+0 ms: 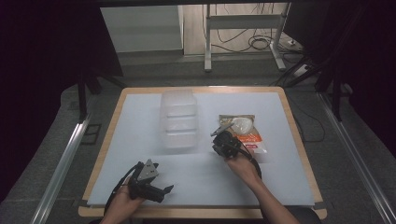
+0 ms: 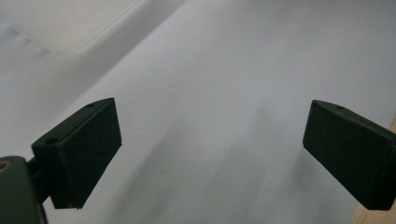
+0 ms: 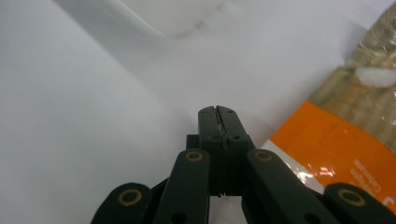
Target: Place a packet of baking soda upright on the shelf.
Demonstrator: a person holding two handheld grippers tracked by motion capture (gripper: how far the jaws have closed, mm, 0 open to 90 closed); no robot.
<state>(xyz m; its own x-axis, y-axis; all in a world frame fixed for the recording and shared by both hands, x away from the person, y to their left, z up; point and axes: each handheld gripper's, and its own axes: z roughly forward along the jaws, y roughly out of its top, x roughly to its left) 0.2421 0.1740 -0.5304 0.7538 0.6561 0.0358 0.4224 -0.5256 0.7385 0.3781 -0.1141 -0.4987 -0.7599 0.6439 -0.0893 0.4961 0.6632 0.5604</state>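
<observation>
While the right gripper point(image 1: 219, 132) sits with fingers point(image 3: 218, 122) pressed together on nothing, its tip rests just beside the packet's point(image 1: 243, 132) left edge.

- Packet: flat pouch, brown top, orange band, clear window; lies on the surface point(image 1: 140, 121) right of centre, apart from the container.
- Container point(image 1: 178, 119): translucent tub, long side running away from the person, centre of the surface, looks empty.
- Left gripper point(image 1: 156, 184): near front-left edge, fingers point(image 2: 79, 154) wide, nothing between them, well apart from the packet.

Handling note, as a judgement: the step appears to be taking up the packet. Closed fingers cannot grasp it; open them first, bring one under the thin edge, pinch near a corner, and lift slowly, since a flat pouch may slide on the smooth sheet.
</observation>
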